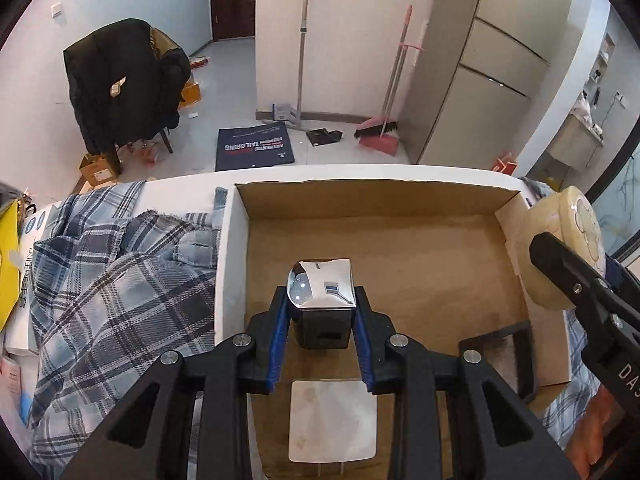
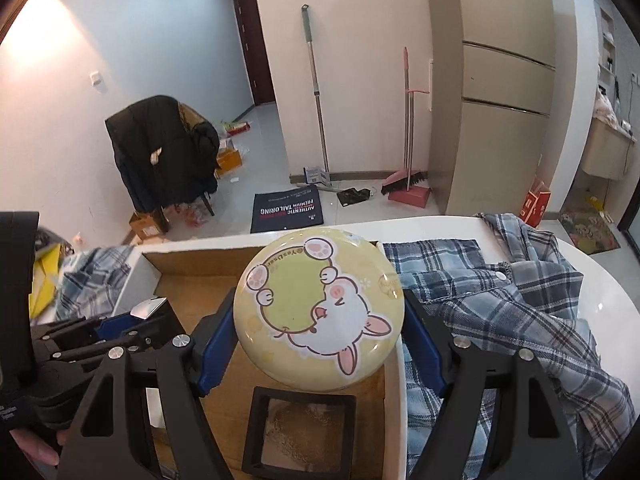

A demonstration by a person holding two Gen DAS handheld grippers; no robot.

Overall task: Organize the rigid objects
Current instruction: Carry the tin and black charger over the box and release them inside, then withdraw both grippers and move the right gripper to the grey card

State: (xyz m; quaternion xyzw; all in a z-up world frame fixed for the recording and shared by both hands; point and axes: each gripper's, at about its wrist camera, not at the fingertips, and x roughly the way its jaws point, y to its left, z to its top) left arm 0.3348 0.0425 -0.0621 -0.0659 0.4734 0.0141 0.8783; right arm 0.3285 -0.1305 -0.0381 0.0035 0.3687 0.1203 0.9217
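Nearest my left gripper (image 1: 322, 312), a flat white square tile (image 1: 333, 420) lies on the floor of the shallow cardboard box with white outer walls (image 1: 230, 264). Just past it my blue-padded fingers (image 1: 280, 340) are clamped on a small chrome-topped black cube (image 1: 322, 300), one pad on each side. It is held over the middle of the box; I cannot tell whether its base touches the cardboard. Being near-cubic, it has no real long axis. Its mirrored top faces up and tips a little toward me, and the recessed black face looks back at my camera.

My right gripper (image 2: 316, 320) pinches a round cream-yellow tin with a cartoon rabbit on the lid (image 2: 320, 312) across its width, lid toward the lens, so the tin's short axis runs roughly along the fingers. It hangs above the box's right wall, over a black square frame (image 2: 300, 432).

My worry is the tin: the curved rim gives the pads little to bite on, so I judge it could roll out and drop onto the frame. The polished cube may also slide if I tilt it. Beyond lies the blue plaid shirt (image 2: 520, 320) on the white table (image 2: 600, 292).
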